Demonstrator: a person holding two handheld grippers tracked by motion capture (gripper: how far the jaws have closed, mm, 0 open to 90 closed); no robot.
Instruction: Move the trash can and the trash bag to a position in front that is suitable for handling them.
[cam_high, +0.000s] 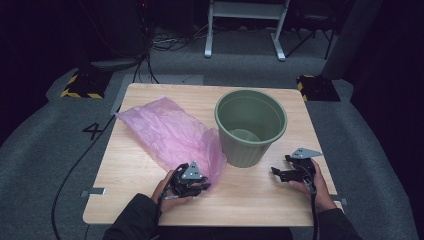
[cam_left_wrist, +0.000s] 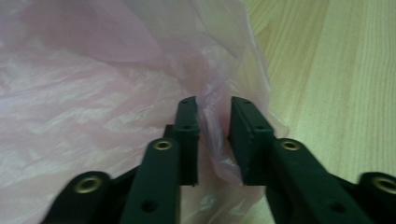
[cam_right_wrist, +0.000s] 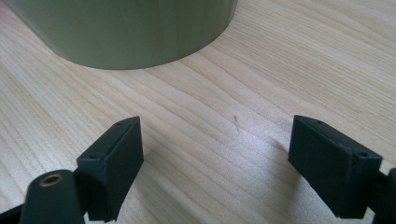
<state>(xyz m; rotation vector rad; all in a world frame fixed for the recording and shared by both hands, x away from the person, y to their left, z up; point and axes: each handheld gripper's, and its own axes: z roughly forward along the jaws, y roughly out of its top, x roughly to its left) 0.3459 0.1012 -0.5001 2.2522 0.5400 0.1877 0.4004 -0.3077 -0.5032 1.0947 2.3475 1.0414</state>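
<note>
Between left claw (cam_left_wrist: 214, 140) pads: bag fold (cam_left_wrist: 212, 135)

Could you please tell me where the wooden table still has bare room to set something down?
Bare wood lies along the wooden table's near edge between the left gripper and right gripper. The left half is crowded by the pink plastic bag, which touches the green plastic bucket.

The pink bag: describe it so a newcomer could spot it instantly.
Start at the wooden table and find the green bucket standing upright at its middle. Left of it, touching its side, lies the pink bag, the left gripper at its near edge. It is thin, crinkled, translucent, and lies flat.
</note>
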